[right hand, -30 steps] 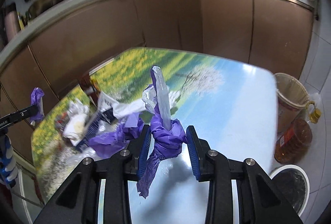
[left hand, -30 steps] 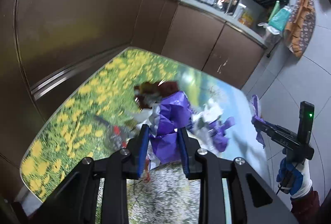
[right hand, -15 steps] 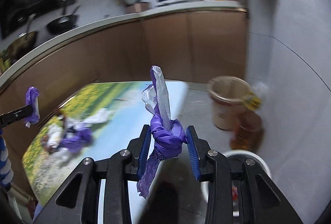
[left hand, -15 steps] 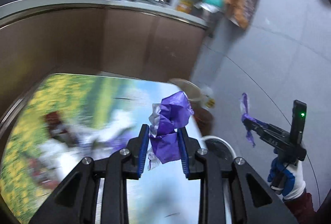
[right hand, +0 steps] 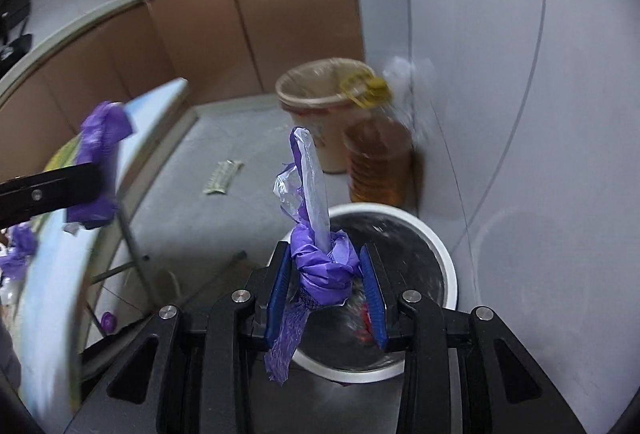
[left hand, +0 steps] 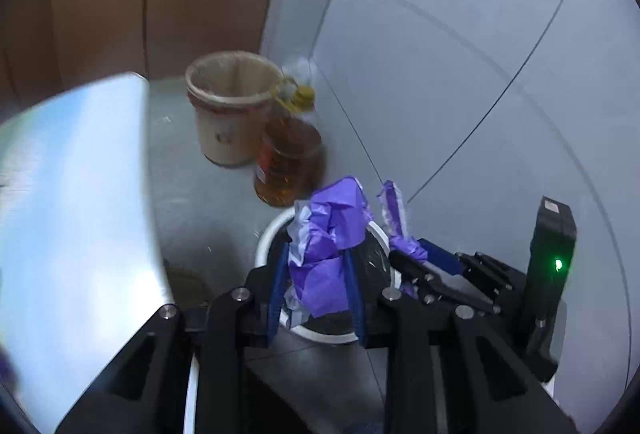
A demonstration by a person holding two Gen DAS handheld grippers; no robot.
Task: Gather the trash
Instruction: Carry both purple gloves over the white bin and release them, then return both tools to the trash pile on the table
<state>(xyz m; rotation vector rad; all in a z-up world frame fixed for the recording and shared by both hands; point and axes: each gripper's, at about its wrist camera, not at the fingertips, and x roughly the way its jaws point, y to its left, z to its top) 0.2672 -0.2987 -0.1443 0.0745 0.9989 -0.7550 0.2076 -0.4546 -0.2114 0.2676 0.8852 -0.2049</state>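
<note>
The crumpled purple plastic wad with pale white patches [left hand: 328,258] sits between blue rubber pads [left hand: 276,290] on black metal fingers. The knotted purple plastic strip with a clear silvery tip [right hand: 320,254] shows over a white-rimmed round bin with a black liner [right hand: 448,266]. Farther off stand a beige lined bucket [right hand: 308,101] and an amber oil bottle with a yellow cap [right hand: 380,161], before brown cabinet doors [right hand: 248,17] and a pale grey wall [right hand: 520,73].

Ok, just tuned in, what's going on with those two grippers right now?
A person is clearing trash with two handheld grippers. The left gripper is shut on a crumpled purple wrapper, and the right gripper is shut on a knotted purple plastic scrap. Both are held above the white-rimmed bin on the floor, beside an oil bottle. Nothing is dropped yet.
</note>
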